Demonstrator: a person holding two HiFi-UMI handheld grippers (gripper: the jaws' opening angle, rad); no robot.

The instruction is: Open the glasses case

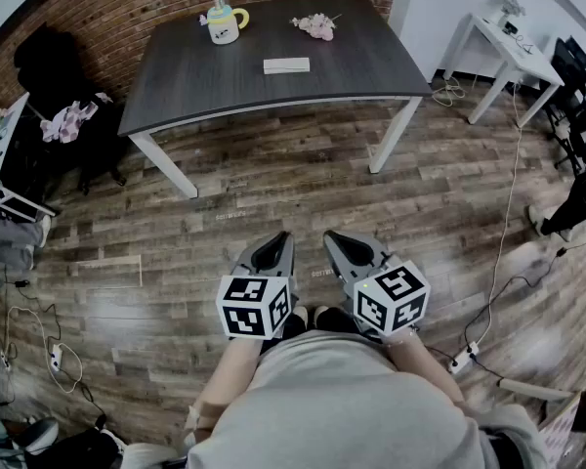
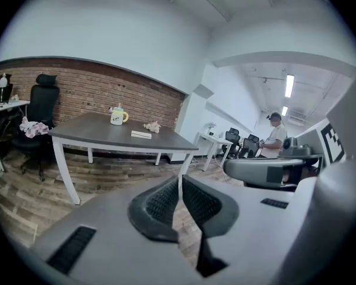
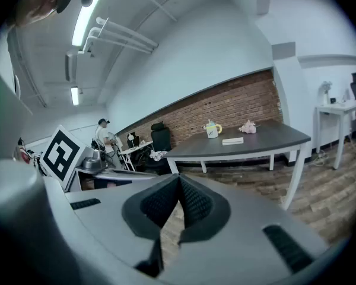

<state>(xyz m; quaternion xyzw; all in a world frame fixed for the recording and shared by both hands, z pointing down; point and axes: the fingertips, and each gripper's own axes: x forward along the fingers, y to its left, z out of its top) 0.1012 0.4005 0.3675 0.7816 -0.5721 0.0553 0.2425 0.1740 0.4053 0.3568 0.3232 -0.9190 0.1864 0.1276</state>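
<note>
A flat white glasses case (image 1: pixel 286 65) lies shut near the middle of the dark table (image 1: pixel 176 76); it also shows as a small white case (image 2: pixel 141 135) in the left gripper view and as a pale case (image 3: pixel 232 141) in the right gripper view. Both grippers are held side by side close to the person's body, well short of the table. My left gripper (image 1: pixel 278 245) is shut with nothing between its pads (image 2: pixel 169 195). My right gripper (image 1: pixel 334 241) is shut too, its pads (image 3: pixel 190 198) empty.
On the table's far side stand a mug with a yellow handle (image 1: pixel 224 22) and a pink flower bunch (image 1: pixel 315 25). A black office chair (image 1: pixel 49 76) sits left of the table, a white desk (image 1: pixel 503 42) at the back right. Cables (image 1: pixel 508 213) run over the wooden floor.
</note>
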